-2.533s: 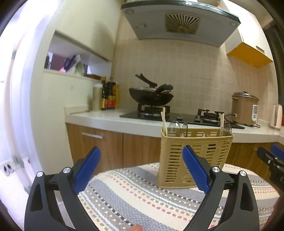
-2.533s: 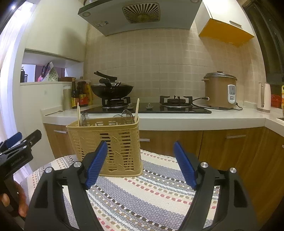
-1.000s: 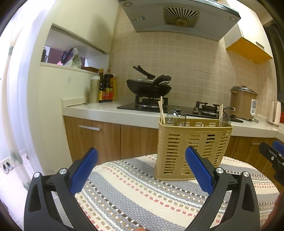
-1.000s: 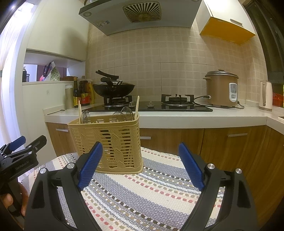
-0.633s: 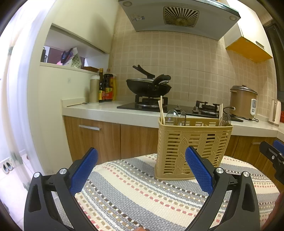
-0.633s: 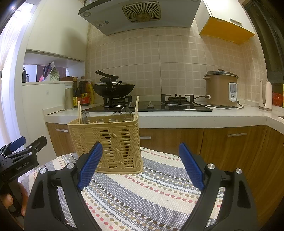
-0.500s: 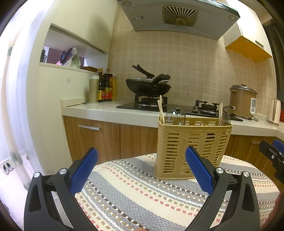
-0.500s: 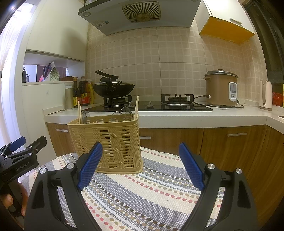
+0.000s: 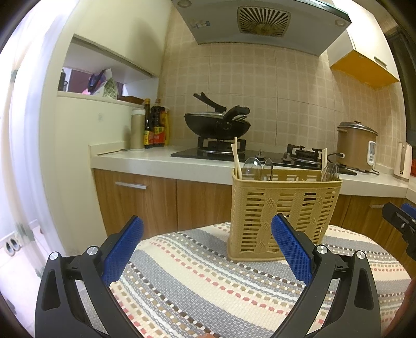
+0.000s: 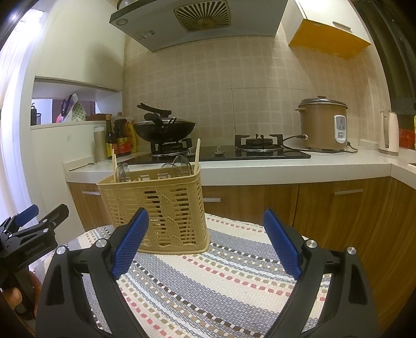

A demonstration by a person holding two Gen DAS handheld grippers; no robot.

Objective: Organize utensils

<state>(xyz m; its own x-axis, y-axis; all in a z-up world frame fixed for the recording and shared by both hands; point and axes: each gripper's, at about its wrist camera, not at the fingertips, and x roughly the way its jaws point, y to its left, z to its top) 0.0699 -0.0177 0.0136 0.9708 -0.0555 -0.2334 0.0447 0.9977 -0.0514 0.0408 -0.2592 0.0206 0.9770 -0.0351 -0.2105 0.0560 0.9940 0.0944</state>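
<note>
Utensil basket [image 9: 283,215]: upright on striped table [image 9: 197,280], chopsticks [image 9: 235,161] and spoons [image 9: 251,167] standing inside. Left hand-held gripper [image 9: 208,247] and right hand-held gripper [image 10: 205,239]: both spread wide, empty; basket ahead, between them.

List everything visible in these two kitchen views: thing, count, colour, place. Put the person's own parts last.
basket: 1, tan, on the cloth
chopsticks: several, pale, upright in basket
spoons: several, clear, in basket
cloth: 1, striped, under basket
wok: 1, black, on stove
cooker: 1, brown, on counter
bottles: several, dark, left of stove
kettle: 1, white, counter right
hood: 1, grey, above stove
left gripper: open, blue pads
right gripper: open, blue pads
</note>
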